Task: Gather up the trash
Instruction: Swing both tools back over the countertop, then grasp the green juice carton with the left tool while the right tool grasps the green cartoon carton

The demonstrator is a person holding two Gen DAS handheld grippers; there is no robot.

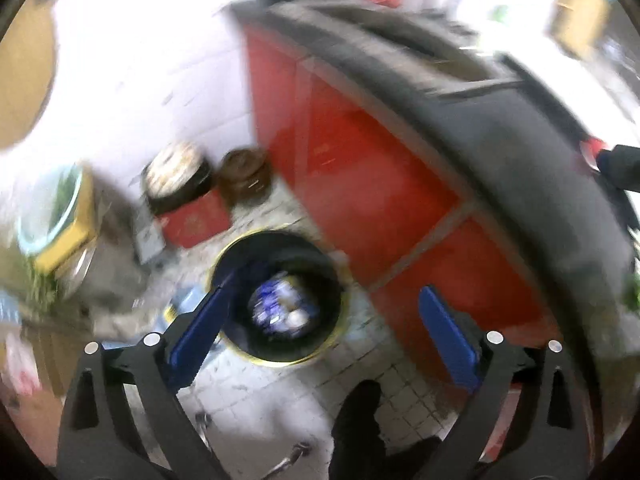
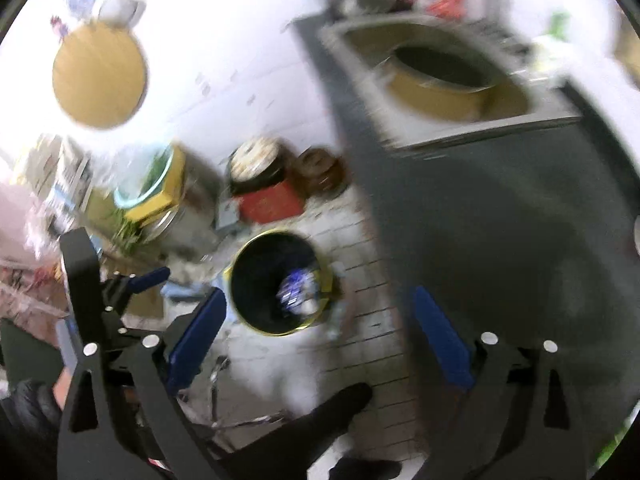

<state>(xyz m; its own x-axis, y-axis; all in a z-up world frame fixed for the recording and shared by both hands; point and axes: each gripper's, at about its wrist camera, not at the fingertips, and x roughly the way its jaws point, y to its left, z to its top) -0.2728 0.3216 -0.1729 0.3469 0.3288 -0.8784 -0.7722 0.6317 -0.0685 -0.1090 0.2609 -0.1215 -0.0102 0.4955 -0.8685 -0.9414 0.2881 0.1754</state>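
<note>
**Both grippers open and empty over the bin, trash lying inside**

Both views are smearing badly, so fine detail is hard to read.

Left gripper point(image 1: 322, 334): blue pads standing wide apart, nothing between them. It is pointing steeply down at the trash bin point(image 1: 240, 354), a round black bin with a yellow rim sitting on the tiled floor point(image 1: 404, 396) just beside the red cabinet front point(image 1: 360, 168). The left pad is overlapping the bin's left rim in this view; cannot tell whether it is touching or just in front.

Right gripper point(image 2: 316, 338): jaws also standing wide, empty. Same trash bin point(image 2: 256, 292) showing between its fingers, at the foot of the dark countertop point(image 2: 500, 220), whose edge is cutting off the floor to the right.

Trash point(image 1: 280, 306): a blue-and-white crumpled lump lying at the bottom of the bin, too blurred to identify. From the right wrist the trash point(image 2: 298, 290) is sitting against the bin's right inner wall.

The left gripper's body point(image 2: 86, 280) is showing at the left edge of the right view, partly cut off, with a black-gloved hand point(image 2: 28, 408) below it.

A dark shoe or leg point(image 1: 356, 420) is entering at the bottom edge, unclear which. Clutter along the wall behind the bin, a red box point(image 1: 196, 220) and round pots, is blurring together.
</note>
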